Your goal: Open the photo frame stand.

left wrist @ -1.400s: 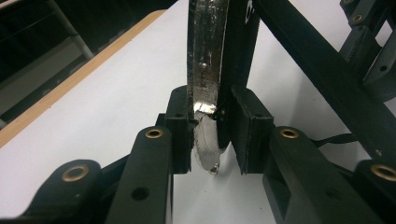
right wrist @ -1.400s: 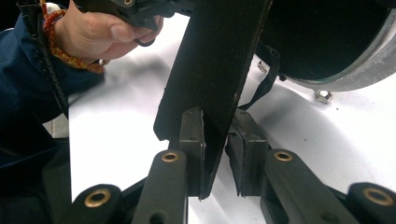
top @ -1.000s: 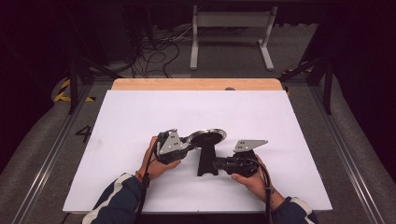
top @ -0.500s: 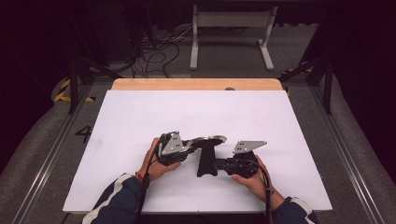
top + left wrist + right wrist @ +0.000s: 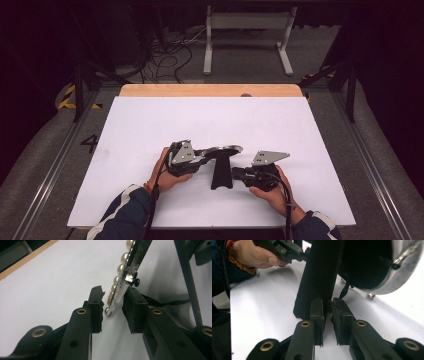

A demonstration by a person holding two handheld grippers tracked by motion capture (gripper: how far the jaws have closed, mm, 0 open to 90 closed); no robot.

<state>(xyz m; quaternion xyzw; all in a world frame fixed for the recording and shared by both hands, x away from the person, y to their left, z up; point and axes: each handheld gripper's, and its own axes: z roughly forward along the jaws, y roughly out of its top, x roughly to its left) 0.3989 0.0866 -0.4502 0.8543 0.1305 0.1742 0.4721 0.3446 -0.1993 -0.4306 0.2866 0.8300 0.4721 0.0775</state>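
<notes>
A small oval silver frame (image 5: 225, 149) with a pearl trim (image 5: 120, 267) stands on its black easel stand (image 5: 221, 172) near the table's front. My left gripper (image 5: 205, 156) reaches in from the left. In the left gripper view the frame's rim (image 5: 125, 277) lies between the jaws of my left gripper (image 5: 113, 307). Those jaws have just been opening, and a gap shows at the left pad. My right gripper (image 5: 235, 175) comes from the right. The right gripper view has my right gripper (image 5: 327, 306) shut on the edge of the black stand (image 5: 319, 272), with the frame's silver back (image 5: 397, 272) above.
The white tabletop (image 5: 210, 120) stretches wide to the back and both sides, ending at a wooden strip (image 5: 210, 90). Beyond it on the floor are a metal rack (image 5: 247, 30) and loose cables (image 5: 170, 55). Dark rails run along both table sides.
The oval frame has tipped slightly lower toward the left gripper. Both hands have kept their places.
</notes>
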